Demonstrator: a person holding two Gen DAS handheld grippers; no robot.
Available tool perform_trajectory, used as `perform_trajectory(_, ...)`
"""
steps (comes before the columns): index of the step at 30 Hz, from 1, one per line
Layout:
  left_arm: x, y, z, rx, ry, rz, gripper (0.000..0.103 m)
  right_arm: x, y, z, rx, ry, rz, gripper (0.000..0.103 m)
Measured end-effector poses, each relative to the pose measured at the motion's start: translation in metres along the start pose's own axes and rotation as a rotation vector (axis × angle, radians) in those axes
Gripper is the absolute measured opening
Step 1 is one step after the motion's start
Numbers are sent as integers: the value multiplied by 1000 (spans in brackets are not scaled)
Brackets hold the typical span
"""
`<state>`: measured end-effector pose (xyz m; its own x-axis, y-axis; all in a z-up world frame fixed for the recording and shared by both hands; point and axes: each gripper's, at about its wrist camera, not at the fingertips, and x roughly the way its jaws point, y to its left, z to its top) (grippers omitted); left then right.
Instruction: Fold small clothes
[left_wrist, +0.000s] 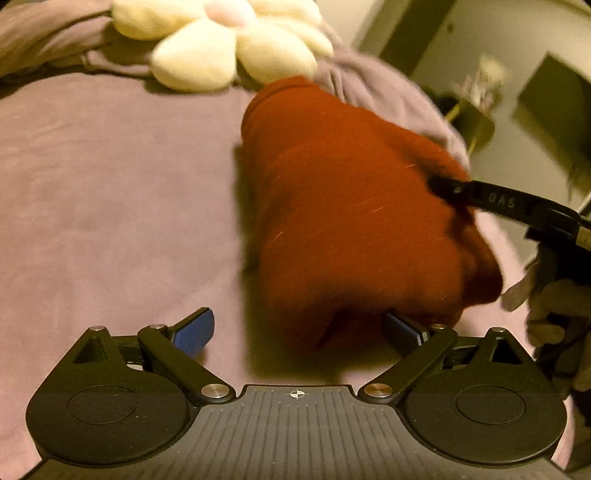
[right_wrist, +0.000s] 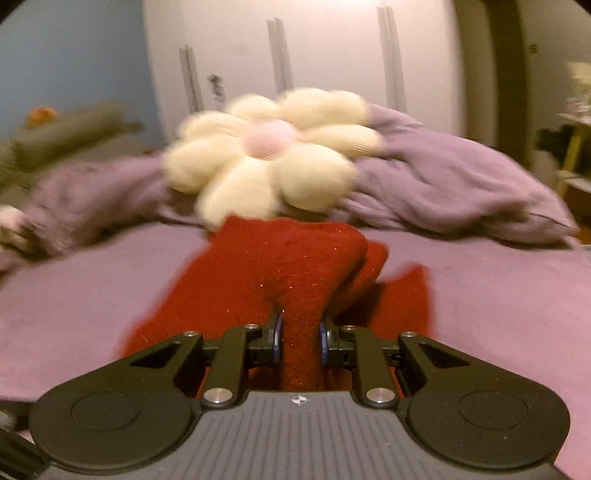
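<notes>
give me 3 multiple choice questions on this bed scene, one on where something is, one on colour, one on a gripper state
1. Where is the flower cushion?
A. beyond the garment
B. under it
C. on the floor

2. What colour is the garment?
A. blue
B. dark red
C. white

3. How is the right gripper?
A. open, clear of cloth
B. out of view
C. shut on the garment

Answers:
1 A, the cushion lies past the cloth on the purple bed.
2 B, the cloth is dark red in both views.
3 C, a bunched fold sits pinched between its pads; the left gripper is open.
</notes>
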<state>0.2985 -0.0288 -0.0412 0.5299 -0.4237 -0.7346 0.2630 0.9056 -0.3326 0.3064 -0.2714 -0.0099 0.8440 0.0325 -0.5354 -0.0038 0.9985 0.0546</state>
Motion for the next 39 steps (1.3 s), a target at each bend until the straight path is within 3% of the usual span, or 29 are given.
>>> perform_trajectory(2, 9, -1, -3, -8, 19, 43, 100, 4, -15, -12, 5, 26, -78, 18)
perform_trajectory(4, 15, 3, -5, -46, 40, 49, 100, 12, -24, -21, 2, 93, -87, 21)
perform_trajectory(5, 16, 6, -5, -69, 45, 46, 100, 10, -24, -23, -7, 94, -94, 27)
perform_trajectory(6, 15, 9, -6, -87, 46, 42, 100, 4, -24, -22, -13, 77, -100, 35)
perform_trajectory(10, 8, 8, -7, -96, 29, 53, 100, -29, -21, -17, 27, 2, -79, 37)
perform_trajectory(17, -3, 19, -21, -191, 39, 97, 100, -46, 35, -14, -108, -69, 33, 37)
perform_trajectory(22, -26, 44, -32, -208, 25, 243, 100, -32, 77, -7, -182, -94, 95, 36)
perform_trajectory(25, -38, 61, -35, -247, 11, 238, 100, -21, 92, -11, -243, -129, 67, 23)
perform_trajectory(27, -45, 66, -34, -267, -3, 226, 100, -12, 98, -27, -305, -149, 18, 22)
perform_trajectory(29, -48, 65, -31, -253, -22, 251, 100, 7, 95, -47, -355, -85, -55, 21)
perform_trajectory(32, -45, 60, -28, -219, -20, 291, 100, 26, 63, -63, -247, -16, -60, 18)
perform_trajectory(35, -45, 58, -27, -227, -14, 282, 100, 20, 62, -48, -257, 25, -33, 19)
perform_trajectory(39, -46, 56, -26, -223, -15, 281, 100, -11, 58, -34, -198, -27, -54, 24)
